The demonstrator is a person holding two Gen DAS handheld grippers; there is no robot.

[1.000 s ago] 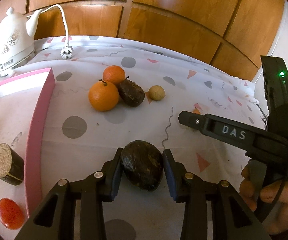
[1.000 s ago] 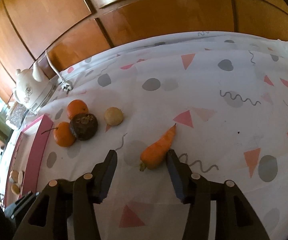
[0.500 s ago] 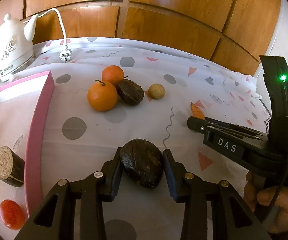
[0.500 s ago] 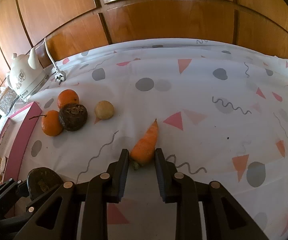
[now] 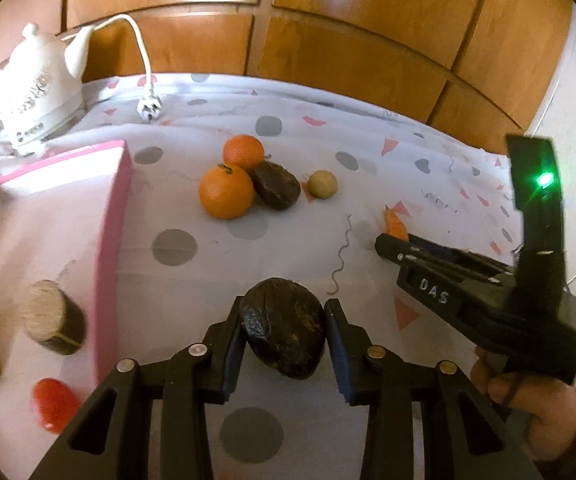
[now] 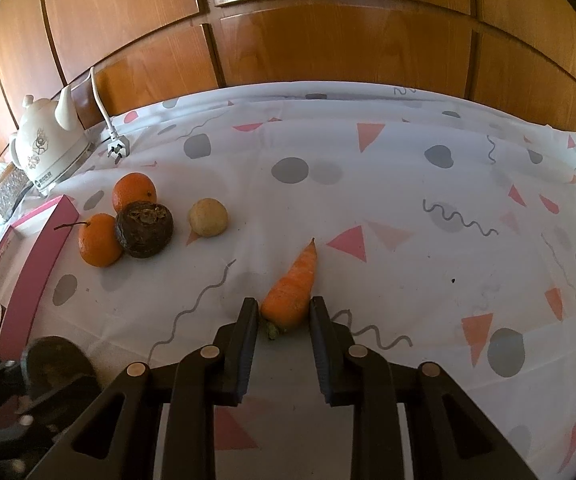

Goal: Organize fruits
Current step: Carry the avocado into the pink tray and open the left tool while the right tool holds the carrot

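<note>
Two grippers, both busy. Far left in the left wrist view is a pink-walled tray (image 5: 110,240) with a straight raised edge; inside it sit a stubby cork-topped cylinder (image 5: 54,322) and a glossy red blob (image 5: 54,408), both kinda blurry. Past the tray wall the cloth (image 5: 192,280) is smooth white with grey dots and pink triangles, lots of bare room in the middle. Left gripper (image 5: 284,334) is clamped on a dark, wrinkly, leathery oval fruit (image 5: 284,336), pads touching both sides. Further back there's a cluster: two shiny oranges (image 5: 226,191), another dark rough fruit (image 5: 276,185) touching them, and a small tan ball (image 5: 322,185) just beside. A glazed white kettle (image 5: 36,88) stands at the back left edge by the wood panels. Right gripper (image 6: 284,316) is squeezed narrow on the fat end of a tapered, ridged carrot (image 6: 292,288) lying on the cloth, tip pointing away. Open cloth all to its right.
</note>
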